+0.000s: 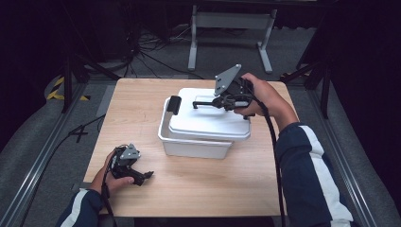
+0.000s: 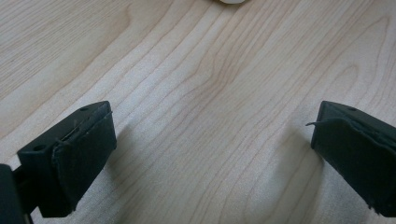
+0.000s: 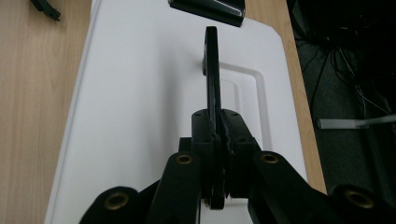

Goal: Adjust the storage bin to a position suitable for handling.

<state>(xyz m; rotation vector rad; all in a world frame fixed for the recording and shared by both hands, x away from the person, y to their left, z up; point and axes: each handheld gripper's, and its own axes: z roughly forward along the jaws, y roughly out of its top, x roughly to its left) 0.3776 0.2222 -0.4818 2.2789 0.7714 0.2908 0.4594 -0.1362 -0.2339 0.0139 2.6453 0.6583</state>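
The right hand-held gripper (image 1: 226, 101) was clenched on the black handle (image 3: 212, 79) atop the white lid (image 1: 208, 118), which sat apparently askew on the white bin (image 1: 189, 144). The handle ran straight ahead along its jaws. The left hand-held gripper (image 1: 142, 176), released, rested on the tabletop (image 1: 198, 189) beyond the bin's near-left corner.

No text, label or number can be read anywhere.

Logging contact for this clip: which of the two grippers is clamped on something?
The right gripper, shut on the black handle of the white plastic box lid. The left gripper rests open on the wooden table.
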